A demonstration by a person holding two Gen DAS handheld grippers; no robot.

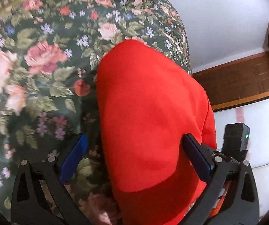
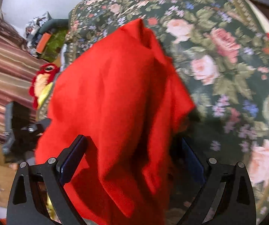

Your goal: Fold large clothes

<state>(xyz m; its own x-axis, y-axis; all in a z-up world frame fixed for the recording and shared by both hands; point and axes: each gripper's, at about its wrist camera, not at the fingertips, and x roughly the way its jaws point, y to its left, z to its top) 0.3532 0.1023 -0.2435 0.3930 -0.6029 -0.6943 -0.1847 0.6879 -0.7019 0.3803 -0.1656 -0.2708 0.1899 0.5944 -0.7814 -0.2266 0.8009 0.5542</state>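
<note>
Over floral bedspread (image 1: 40, 56), red garment (image 1: 149, 103) between both wide-spread tools (image 1: 134, 157) (image 2: 132, 155), grip unclear

red garment (image 2: 115, 97) hides right gripper's (image 2: 132, 161) grip

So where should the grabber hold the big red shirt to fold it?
Probably the thick ribbed hem of the red garment, hanging low between the right gripper fingers. That edge is straight and firm, unlike the bunched middle. Come from below, the camera's side, fingers either side of the band, over the floral bedspread.
</note>
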